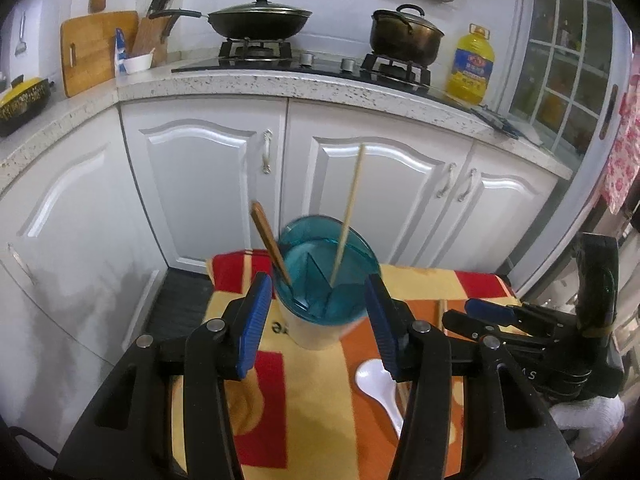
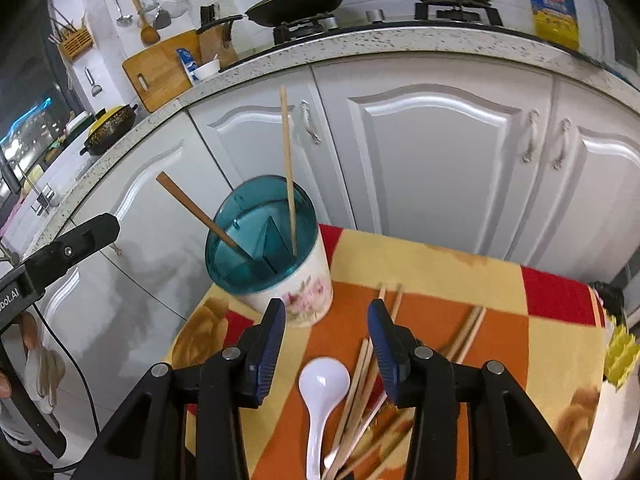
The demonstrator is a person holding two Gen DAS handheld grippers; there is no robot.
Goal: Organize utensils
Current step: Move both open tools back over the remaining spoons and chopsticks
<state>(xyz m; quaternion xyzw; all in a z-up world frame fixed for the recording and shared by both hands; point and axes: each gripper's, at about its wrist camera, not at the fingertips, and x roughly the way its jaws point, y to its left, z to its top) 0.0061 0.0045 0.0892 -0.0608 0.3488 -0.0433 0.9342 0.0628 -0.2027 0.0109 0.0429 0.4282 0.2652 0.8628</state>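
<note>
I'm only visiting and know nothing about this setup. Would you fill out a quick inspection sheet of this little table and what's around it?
Surface: small table under a red, orange and yellow patterned cloth.
Job's things: white floral holder with a teal plastic insert holding a dark wooden chopstick and a pale bamboo chopstick; white plastic spoon and loose bamboo chopsticks lying on the cloth.
Clutter: yellow object at the table's right edge, too cut off to identify.
Tongs: left tongs open, facing the holder; right tongs open above the spoon.
Cables: black cable hanging at left.
Surroundings: white kitchen cabinets, gas stove with a black lidded pan, yellow oil bottle.
</note>
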